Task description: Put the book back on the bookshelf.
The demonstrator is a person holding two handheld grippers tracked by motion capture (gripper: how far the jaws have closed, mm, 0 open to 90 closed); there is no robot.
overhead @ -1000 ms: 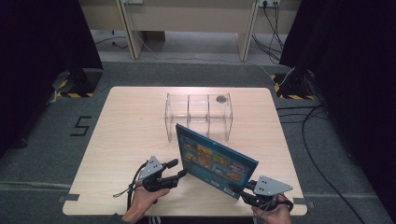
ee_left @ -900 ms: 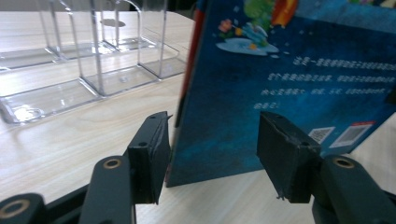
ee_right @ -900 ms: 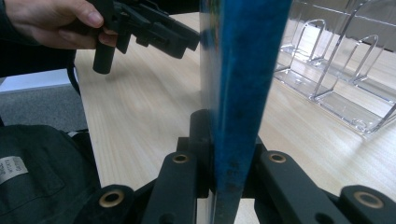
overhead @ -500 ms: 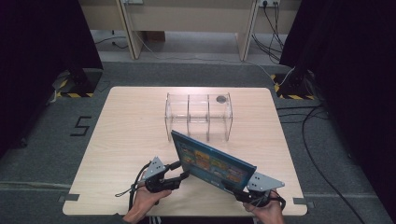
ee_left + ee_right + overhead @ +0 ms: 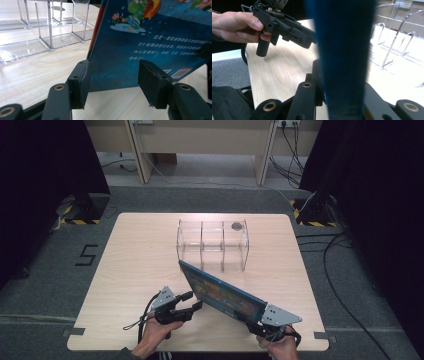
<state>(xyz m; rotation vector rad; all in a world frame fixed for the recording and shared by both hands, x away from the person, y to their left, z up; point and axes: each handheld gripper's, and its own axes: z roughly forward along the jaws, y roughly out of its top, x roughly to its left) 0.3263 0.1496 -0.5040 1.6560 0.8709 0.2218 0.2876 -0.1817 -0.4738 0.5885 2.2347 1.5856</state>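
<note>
The book (image 5: 223, 293), a blue picture book with a bright cover, stands tilted on edge over the near half of the table (image 5: 130, 265), running in the high view from a raised corner near the table's middle down toward the near right corner. I see its back cover with printed text and a barcode in the left gripper view (image 5: 152, 42).

Just beyond the book stands a clear organizer (image 5: 212, 244) with 3 compartments, close to the book's raised corner but apart from it; a dark round spot marks its far right compartment. In the left gripper view its clear dividers (image 5: 50, 27) rise to the left of the book. It is the 1 obstacle between the book and the far table edge.

I hold the book's lower right end in the right gripper (image 5: 265, 324). In the right gripper view the blue edge (image 5: 344, 57) rises straight up between the 2 black jaws, which are clamped on it.

The left gripper (image 5: 192, 301) sits at the book's left side, near its lower edge. Its jaws are spread partway; in its own view the left pad (image 5: 80, 83) lies against the book's spine corner and the right pad (image 5: 153, 83) stands in front of the back cover. I cannot tell whether they press on it. The left hand (image 5: 239, 26) grips the handle.
</note>
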